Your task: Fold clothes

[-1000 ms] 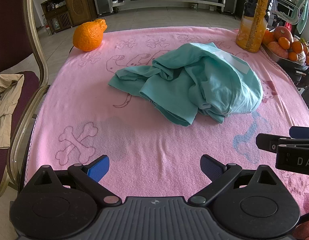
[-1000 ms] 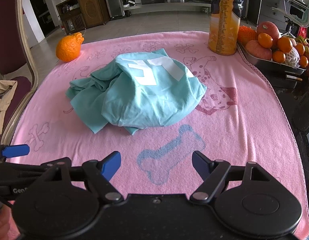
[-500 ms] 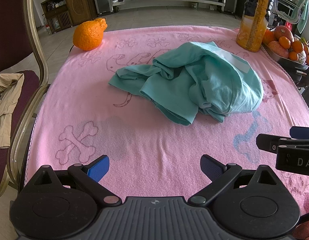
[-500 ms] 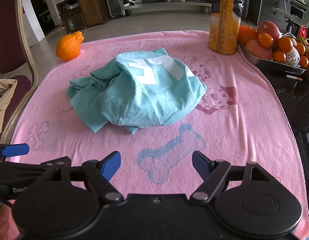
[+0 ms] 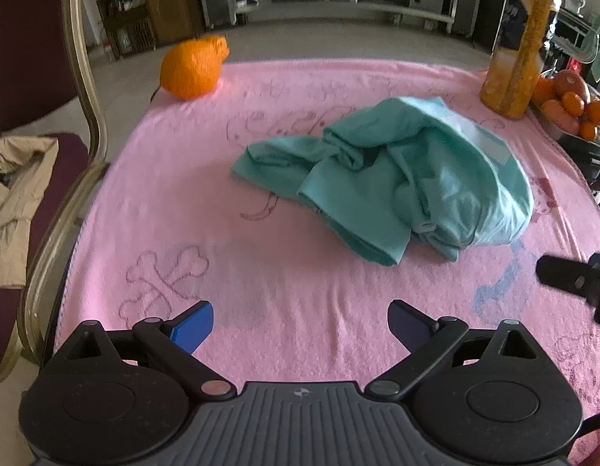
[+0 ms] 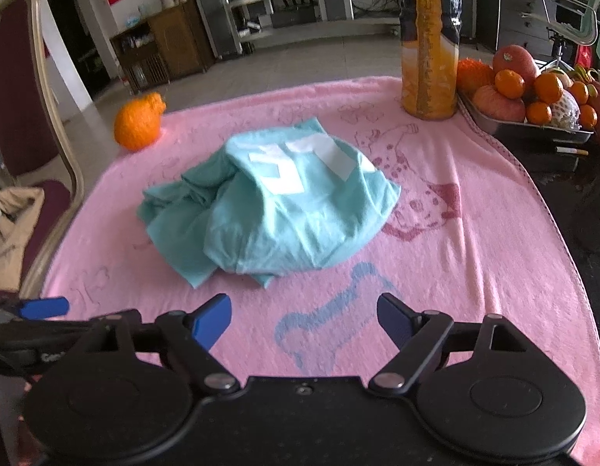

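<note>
1 teal shirt (image 6: 276,209) crumpled | 1 pink towel (image 6: 474,240) | left gripper (image 5: 300,320) spread | right gripper (image 6: 303,320) spread

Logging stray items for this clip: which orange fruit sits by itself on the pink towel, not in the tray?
The big bumpy orange at the towel's far left corner, alone; the others are piled in the metal tray at right.
</note>
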{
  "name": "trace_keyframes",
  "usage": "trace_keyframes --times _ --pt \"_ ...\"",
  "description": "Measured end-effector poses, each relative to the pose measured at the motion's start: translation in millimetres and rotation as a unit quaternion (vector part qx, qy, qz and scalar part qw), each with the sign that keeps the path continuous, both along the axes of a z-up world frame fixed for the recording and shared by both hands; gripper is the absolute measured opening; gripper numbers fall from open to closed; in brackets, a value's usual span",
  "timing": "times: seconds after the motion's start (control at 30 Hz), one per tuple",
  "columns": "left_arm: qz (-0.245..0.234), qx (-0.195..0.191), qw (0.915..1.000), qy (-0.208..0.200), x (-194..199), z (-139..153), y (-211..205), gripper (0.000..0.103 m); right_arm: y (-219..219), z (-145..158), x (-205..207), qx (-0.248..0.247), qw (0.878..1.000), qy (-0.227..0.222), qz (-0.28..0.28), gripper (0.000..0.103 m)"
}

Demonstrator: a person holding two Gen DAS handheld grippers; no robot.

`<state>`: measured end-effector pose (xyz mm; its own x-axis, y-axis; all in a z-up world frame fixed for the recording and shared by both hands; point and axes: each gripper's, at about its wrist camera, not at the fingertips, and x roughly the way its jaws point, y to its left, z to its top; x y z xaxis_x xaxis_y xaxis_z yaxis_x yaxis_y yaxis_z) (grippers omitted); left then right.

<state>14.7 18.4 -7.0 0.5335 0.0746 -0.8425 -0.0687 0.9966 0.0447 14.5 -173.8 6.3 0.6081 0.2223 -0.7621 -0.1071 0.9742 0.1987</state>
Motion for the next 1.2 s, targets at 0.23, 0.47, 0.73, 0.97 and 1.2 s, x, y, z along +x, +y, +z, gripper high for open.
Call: trace_keyframes --times 0.23,0.47,0.73,0.97,1.2 --pt "0.038 -0.020 0.9991 0.004 3.4 9.1 22.9 0.084 7.6 22.1 14.4 0.013 1.000 -0.019 0.011 0.082" --pt "0.056 -0.060 0.9965 -0.016 -1.0 20.0 45.1 0.076 49.9 23.6 69.7 -0.028 0.997 0.027 0.059 0.082" --pt "0.065 -0.048 0.9958 -0.042 -3.9 32.5 59.2 0.081 88.5 -5.7 107.0 -0.116 0.987 0.081 0.077 0.009" --pt "0.115 -0.096 0.9861 -0.070 -13.6 41.4 97.5 0.082 82.5 66.8 125.0 0.103 0.990 0.076 0.064 0.007" --pt "0.140 -0.153 0.9741 -0.091 -20.6 41.9 125.5 0.081 67.7 250.6 118.9 0.331 0.933 -0.140 0.038 0.006"
